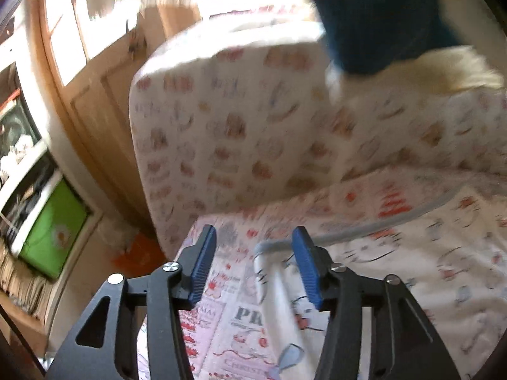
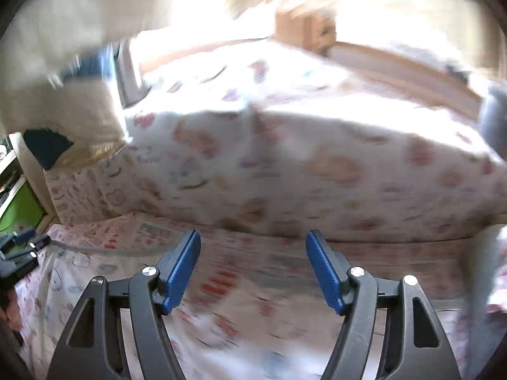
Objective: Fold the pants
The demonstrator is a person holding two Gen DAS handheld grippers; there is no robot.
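The pants [image 1: 412, 269] are white with a cat print and a grey-blue trim band [image 1: 348, 237]. They lie spread on the bed's red-printed sheet [image 1: 221, 313]. My left gripper [image 1: 253, 234] stands open low over one corner of them. That loose corner [image 1: 272, 278] lies between the blue pads, which do not press on it. In the right wrist view, which is blurred, my right gripper [image 2: 253, 236] is open above the sheet [image 2: 253, 285] with nothing between its fingers. The pants [image 2: 69, 272] show at its far left.
A big printed pillow [image 1: 237, 126] [image 2: 317, 174] lies across the bed just beyond both grippers. A dark blue item [image 1: 380, 25] and something white and fluffy [image 1: 459, 72] sit behind it. A wooden door [image 1: 95, 101] and a shelf with a green box [image 1: 54, 231] stand left of the bed.
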